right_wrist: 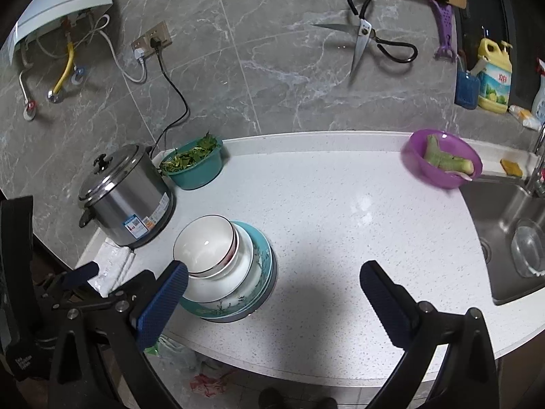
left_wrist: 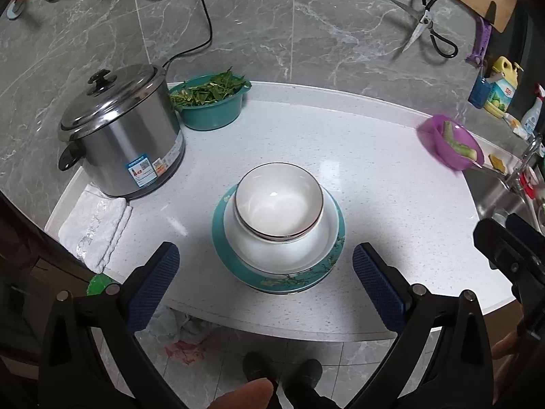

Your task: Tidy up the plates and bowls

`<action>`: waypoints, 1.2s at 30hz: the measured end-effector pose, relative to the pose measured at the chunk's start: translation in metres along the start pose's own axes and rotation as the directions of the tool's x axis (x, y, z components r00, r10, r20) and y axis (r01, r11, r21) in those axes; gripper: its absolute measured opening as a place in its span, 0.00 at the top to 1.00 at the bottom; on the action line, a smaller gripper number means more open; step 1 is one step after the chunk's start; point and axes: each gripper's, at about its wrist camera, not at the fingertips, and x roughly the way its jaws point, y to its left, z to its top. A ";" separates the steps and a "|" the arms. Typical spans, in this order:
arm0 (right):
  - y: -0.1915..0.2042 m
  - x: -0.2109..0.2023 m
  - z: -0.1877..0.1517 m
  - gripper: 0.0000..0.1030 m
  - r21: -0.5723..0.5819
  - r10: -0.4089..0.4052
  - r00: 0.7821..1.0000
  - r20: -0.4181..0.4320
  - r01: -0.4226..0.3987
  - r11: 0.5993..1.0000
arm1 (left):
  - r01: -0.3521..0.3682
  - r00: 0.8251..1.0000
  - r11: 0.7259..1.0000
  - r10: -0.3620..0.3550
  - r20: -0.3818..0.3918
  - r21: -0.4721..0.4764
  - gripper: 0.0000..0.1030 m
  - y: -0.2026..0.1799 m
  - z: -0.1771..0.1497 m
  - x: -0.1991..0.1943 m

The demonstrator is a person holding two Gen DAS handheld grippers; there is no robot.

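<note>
Plates and bowls sit nested near the worktop [left_wrist: 374,187] front edge: teal plate [left_wrist: 272,281] at the bottom, white dish [left_wrist: 272,255], rimmed bowls [left_wrist: 278,201] on top. Bowls lean off-centre in the right wrist view, so a nudge could slide them or push the stack over the edge. Left gripper [left_wrist: 265,272] and right gripper [right_wrist: 272,293] jaws spread wide, holding nothing.

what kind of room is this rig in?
Almost certainly a home kitchen: a steel sink set into the white countertop, a plugged-in steel cooker, and scissors hanging on the tiled wall beside dish soap.
</note>
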 end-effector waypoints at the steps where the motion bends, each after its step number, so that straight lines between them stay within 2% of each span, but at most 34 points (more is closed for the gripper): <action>1: 0.001 -0.001 0.000 0.00 -0.004 -0.004 1.000 0.001 0.004 1.000 | -0.001 1.000 1.000 0.001 -0.001 -0.001 0.00 0.000 -0.001 0.000; 18: 0.008 0.005 -0.006 0.00 -0.031 -0.066 0.998 -0.014 0.065 0.997 | -0.018 1.000 1.000 0.018 0.017 0.002 0.00 0.001 -0.003 -0.011; 36: 0.005 0.008 -0.001 0.00 -0.042 -0.063 0.998 -0.022 0.062 0.997 | -0.020 1.000 1.000 0.020 0.024 0.001 0.00 -0.004 -0.001 -0.015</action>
